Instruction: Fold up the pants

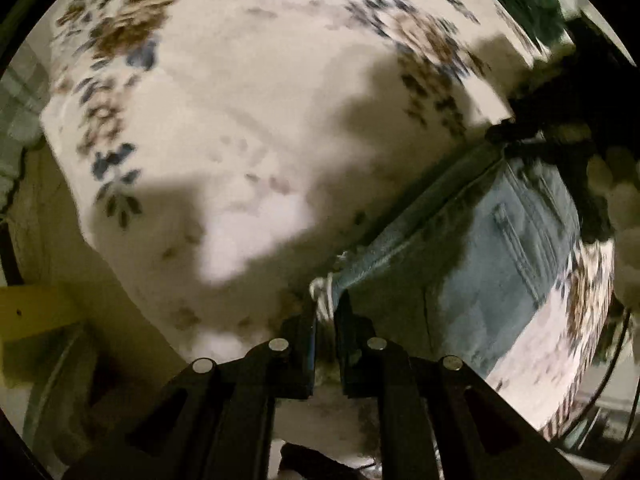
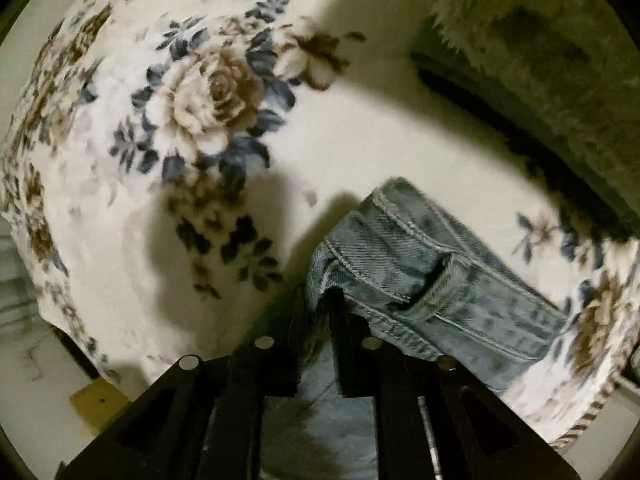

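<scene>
Over the floral blanket (image 2: 208, 92), my left gripper (image 1: 325, 312) pinches the jeans (image 1: 492, 256) hem, my right gripper (image 2: 318, 304) the waistband; thin bites could slip mid-fold.

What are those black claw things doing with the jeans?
A person is folding jeans on a flowery blanket, using a gripper in each hand. The left gripper has its jaws pinched on a frayed hem end. The right gripper has its jaws pinched on the waistband, near a belt loop. Both ends look lifted off the blanket, so the fold seems underway, not finished.
</scene>
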